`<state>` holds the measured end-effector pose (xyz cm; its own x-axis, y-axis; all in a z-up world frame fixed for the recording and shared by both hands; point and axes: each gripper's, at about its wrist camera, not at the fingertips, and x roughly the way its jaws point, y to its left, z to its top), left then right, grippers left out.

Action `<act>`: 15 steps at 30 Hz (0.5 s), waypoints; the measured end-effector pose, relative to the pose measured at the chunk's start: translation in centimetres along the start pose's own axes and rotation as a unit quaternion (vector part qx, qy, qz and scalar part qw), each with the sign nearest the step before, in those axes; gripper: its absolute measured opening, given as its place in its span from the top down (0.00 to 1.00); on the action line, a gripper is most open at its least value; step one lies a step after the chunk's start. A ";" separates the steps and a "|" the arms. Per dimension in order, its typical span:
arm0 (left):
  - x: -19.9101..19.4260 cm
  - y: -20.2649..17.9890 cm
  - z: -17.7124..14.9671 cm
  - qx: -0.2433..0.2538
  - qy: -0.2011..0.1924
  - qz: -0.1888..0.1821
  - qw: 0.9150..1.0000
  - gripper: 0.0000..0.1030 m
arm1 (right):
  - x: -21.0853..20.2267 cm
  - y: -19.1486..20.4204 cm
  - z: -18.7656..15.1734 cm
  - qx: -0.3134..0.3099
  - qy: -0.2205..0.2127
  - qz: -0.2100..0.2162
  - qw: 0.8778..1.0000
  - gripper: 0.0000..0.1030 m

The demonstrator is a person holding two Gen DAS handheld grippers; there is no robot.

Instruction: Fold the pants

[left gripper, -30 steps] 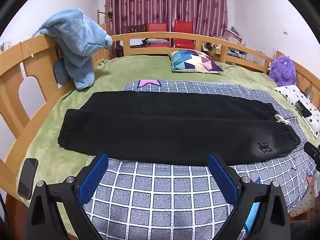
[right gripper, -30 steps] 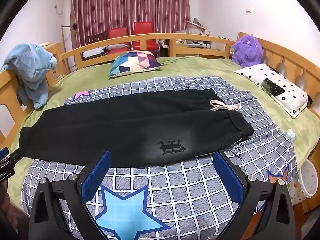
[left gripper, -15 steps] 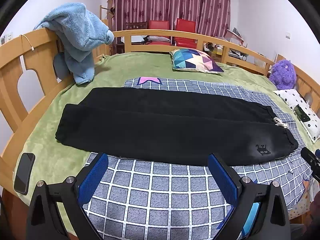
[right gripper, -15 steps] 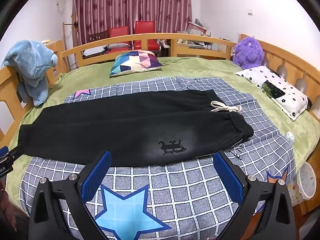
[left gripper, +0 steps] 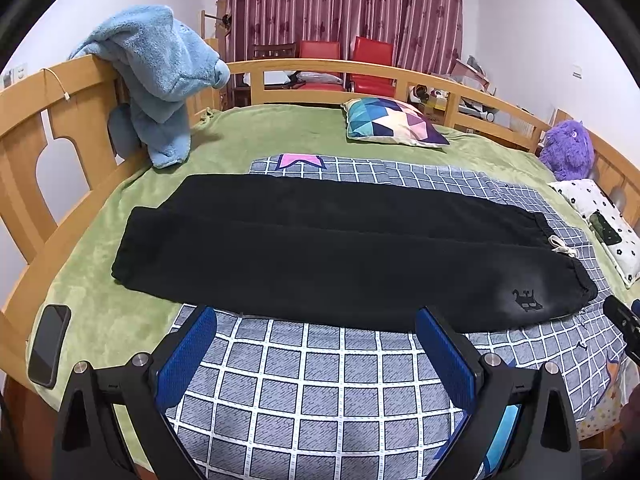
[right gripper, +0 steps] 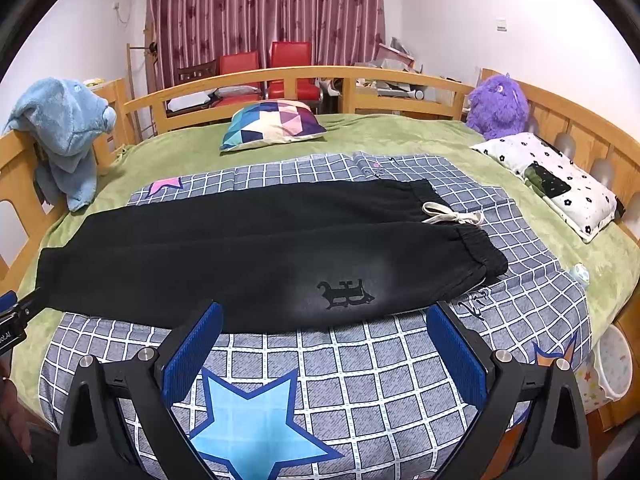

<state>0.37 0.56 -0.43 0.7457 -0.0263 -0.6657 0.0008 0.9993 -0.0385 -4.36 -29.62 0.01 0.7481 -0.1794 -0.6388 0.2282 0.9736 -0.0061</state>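
hovering above the near edge of the bed, the left gripper [left gripper: 316, 332] has its blue pads spread wide with nothing between them, and the right gripper [right gripper: 325, 330] is just as wide and just as empty. neither touches cloth; both hang over the checked blanket [left gripper: 320, 380] on the near side of the garment.

just beyond the fingertips lie the black pants [left gripper: 340, 252], stretched flat across the blanket from side to side. the two legs lie side by side lengthwise, the near one overlapping the far one a little. the cuffs [left gripper: 132, 248] point toward the left rail, reaching past the blanket onto the green bedcover [left gripper: 100, 312]. the waistband [right gripper: 476, 252] sits on the right, with a pale drawstring [right gripper: 452, 216] lying on it and a small dark print [right gripper: 346, 294] near the front edge.

judging from this layout, the folding itself has not begun; this looks like the approach, with each gripper lined up on its own end of the garment. the next move probably calls for lowering both sets of pads onto the near edge, pinching only the pants and not the blanket under them, then carrying the near leg over the far one evenly so the seams match. a phone [left gripper: 48, 344] rests near the left edge of the bed, well clear of the work.
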 end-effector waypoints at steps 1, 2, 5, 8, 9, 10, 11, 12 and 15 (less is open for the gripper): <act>-0.1 0.1 0.0 0.000 -0.001 0.000 1.000 0.02 | 0.0 0.0 0.0 0.000 0.000 0.000 1.000 0.03; 0.0 0.0 0.0 0.000 -0.001 0.000 1.000 0.02 | 0.0 -0.1 0.1 0.000 0.000 0.000 1.000 0.03; 0.0 0.1 0.0 0.000 -0.001 -0.001 1.000 0.02 | 0.0 -0.1 0.0 0.001 0.001 0.000 1.000 0.03; 0.0 0.1 -0.1 0.000 -0.001 -0.002 1.000 0.02 | -0.1 0.0 0.1 0.001 0.001 0.000 1.000 0.03; 0.0 0.1 -0.1 0.000 -0.001 -0.002 1.000 0.02 | -0.1 0.0 0.1 0.001 0.001 0.000 1.000 0.03; 0.0 0.2 -0.1 -0.001 -0.001 -0.002 1.000 0.02 | -0.1 0.0 0.1 0.001 0.001 0.001 1.000 0.03; 0.0 0.2 0.0 -0.002 0.000 -0.003 1.000 0.02 | -0.1 0.0 0.1 0.001 0.001 0.001 1.000 0.03; 0.0 0.2 -0.1 -0.004 0.000 -0.004 1.000 0.02 | -0.1 0.1 0.1 0.001 0.001 0.000 1.000 0.03; 0.0 0.3 -0.1 -0.004 0.000 -0.004 1.000 0.02 | -0.1 0.0 0.1 0.002 0.001 0.001 1.000 0.03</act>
<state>0.32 0.84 -0.48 0.7456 -0.0333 -0.6655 0.0006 0.9988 -0.0492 -4.36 -29.57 0.18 0.7470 -0.1773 -0.6407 0.2296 0.9733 -0.0018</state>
